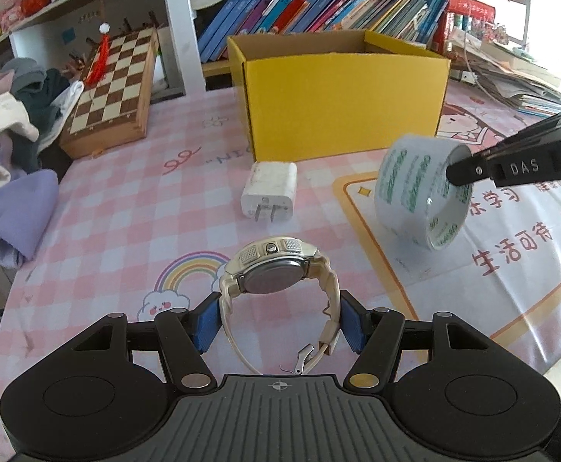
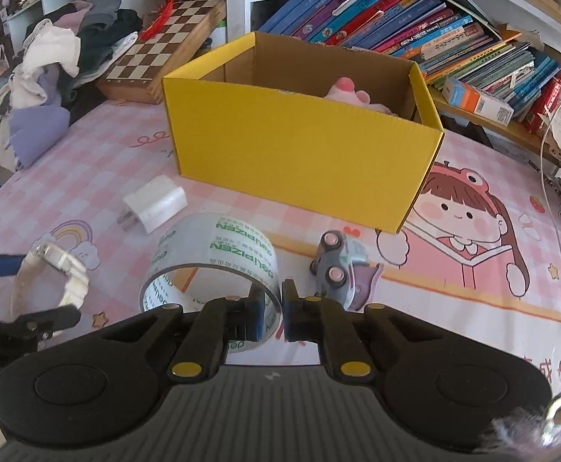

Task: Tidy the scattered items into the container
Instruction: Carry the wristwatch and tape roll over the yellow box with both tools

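Both hands are loaded at once, which makes sense with so much to clear off the table (image 2: 473,300) and only one yellow box (image 2: 303,161) to take it. The left gripper (image 1: 279,321) has its blue fingers (image 1: 207,323) pressed on either side of the strap loop of a white watch (image 1: 271,273), the face lifted and pointing toward the box; gripping the band across its width keeps the heavy head from swinging. The right gripper (image 2: 281,313) pinches the wall of a roll of clear tape (image 2: 213,261), one finger inside the ring and one outside, so its fingers are drawn nearly together on the thin wall. In the left view the roll looks lifted and tilted, a faint shadow beneath it, though I cannot be sure it is fully clear of the cloth. The box stands open at the back of the table, in front of the shelf of books (image 2: 415,34), with something pink and soft (image 2: 348,94) already lying inside. A white charger plug (image 1: 269,192) lies between the watch and the box, and a small toy car (image 2: 338,265) sits just beside the right fingers, both not yet collected. My guess is that both loads go over the front wall next, and the tilted roll could slip from so narrow a pinch.
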Motion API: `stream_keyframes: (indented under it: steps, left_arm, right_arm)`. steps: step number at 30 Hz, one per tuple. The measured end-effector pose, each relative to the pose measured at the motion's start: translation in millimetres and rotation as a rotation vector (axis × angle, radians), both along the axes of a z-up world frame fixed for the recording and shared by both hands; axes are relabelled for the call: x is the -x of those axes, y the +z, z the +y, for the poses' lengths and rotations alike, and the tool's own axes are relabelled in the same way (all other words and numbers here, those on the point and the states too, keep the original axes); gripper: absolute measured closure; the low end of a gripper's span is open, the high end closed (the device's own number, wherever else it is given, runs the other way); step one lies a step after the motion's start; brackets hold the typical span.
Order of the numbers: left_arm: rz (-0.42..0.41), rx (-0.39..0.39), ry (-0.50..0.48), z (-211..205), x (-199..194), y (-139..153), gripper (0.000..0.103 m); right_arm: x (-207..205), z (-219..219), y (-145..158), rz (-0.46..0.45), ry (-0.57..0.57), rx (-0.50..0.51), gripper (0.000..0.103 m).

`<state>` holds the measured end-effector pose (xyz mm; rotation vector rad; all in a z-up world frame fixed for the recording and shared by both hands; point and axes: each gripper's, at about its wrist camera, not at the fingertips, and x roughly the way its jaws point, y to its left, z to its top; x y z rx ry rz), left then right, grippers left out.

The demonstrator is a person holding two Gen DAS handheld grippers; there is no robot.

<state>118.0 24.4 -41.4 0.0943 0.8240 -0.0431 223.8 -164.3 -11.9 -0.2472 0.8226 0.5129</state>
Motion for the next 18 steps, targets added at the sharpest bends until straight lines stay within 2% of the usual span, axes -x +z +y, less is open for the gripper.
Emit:
stream_keyframes:
  steps: [9, 18]
  left_arm:
    - [-0.050, -0.017, -0.093, -11, 5, 14, 0.040]
    - [-0.098, 0.013, -0.163, -24, -4, 33, 0.040]
  right_arm:
    - [16, -8, 1, 0.011, -0.012, 0.014, 0.094]
    - [20, -26, 11, -0.003, -0.045, 0.006, 0.094]
